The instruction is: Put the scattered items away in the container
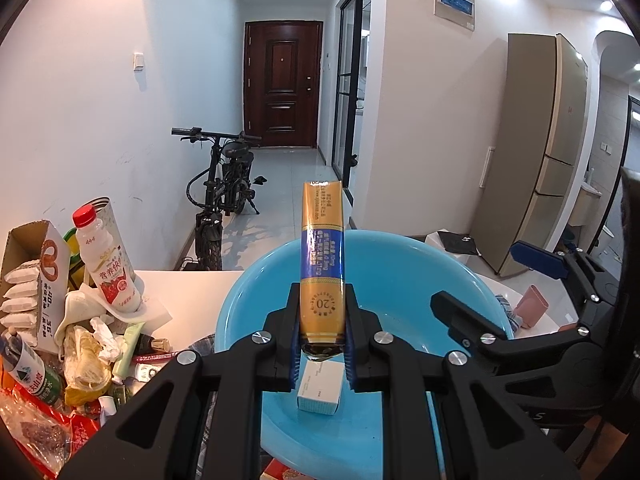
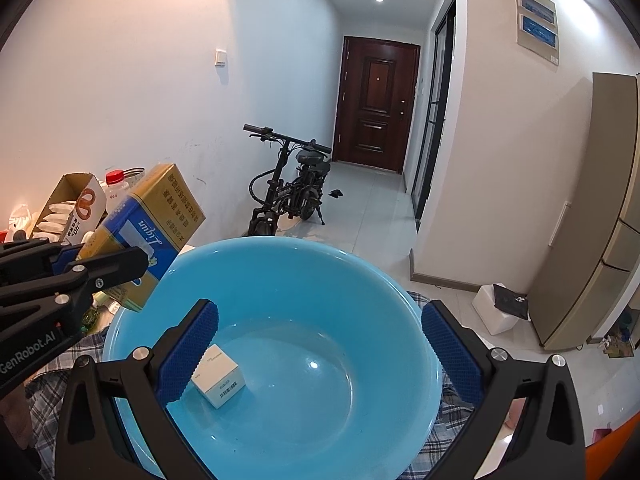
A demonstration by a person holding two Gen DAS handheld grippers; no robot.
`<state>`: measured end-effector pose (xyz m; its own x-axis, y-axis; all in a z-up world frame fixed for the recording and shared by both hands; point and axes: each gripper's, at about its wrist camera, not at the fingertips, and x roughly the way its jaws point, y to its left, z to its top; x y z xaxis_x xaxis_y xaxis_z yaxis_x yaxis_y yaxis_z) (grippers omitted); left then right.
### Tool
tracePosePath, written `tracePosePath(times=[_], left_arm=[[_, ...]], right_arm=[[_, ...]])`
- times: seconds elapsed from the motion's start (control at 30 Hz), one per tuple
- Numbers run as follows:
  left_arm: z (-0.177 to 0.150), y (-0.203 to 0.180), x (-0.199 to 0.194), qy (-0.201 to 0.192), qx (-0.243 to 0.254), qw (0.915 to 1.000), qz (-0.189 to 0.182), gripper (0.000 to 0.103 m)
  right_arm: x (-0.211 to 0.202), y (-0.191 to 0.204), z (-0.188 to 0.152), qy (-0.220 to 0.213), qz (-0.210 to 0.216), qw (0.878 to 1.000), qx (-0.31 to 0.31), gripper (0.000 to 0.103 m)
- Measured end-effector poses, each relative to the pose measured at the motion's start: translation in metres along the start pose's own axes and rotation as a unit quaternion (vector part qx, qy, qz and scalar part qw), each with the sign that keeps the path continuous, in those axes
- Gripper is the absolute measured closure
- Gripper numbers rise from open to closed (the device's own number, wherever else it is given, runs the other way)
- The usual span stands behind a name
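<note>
My left gripper (image 1: 323,320) is shut on a gold and blue carton (image 1: 322,256), holding it upright above the light blue basin (image 1: 400,272). A small white box (image 1: 320,390) lies on the basin's floor just below the carton. In the right wrist view the same carton (image 2: 148,232) hangs tilted over the basin's (image 2: 280,272) left rim in the left gripper (image 2: 100,258). My right gripper (image 2: 320,344) is open over the basin with nothing between its blue pads; the white box (image 2: 218,376) lies beside its left finger. It also shows at the right in the left wrist view (image 1: 496,280).
A heap of clutter fills the table's left side: a red-capped drink bottle (image 1: 106,264), a cardboard snack box (image 1: 36,280), tubes and wrappers. A plaid cloth (image 2: 440,440) lies under the basin. A pink item (image 1: 532,306) sits at the right. A bicycle (image 1: 220,196) stands on the floor beyond.
</note>
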<state>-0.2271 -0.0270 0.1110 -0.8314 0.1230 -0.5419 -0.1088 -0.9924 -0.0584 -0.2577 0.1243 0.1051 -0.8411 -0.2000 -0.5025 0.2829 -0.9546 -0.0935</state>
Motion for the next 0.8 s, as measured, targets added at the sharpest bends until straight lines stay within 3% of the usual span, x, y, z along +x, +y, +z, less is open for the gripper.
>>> tracePosePath(times=[0.8], left_arm=[[-0.0008, 0.0032, 0.0010, 0.001, -0.003, 1.0000, 0.001, 0.088]], right_arm=[[-0.0020, 0.0047, 0.0010, -0.002, 0.004, 1.000, 0.002, 0.000]])
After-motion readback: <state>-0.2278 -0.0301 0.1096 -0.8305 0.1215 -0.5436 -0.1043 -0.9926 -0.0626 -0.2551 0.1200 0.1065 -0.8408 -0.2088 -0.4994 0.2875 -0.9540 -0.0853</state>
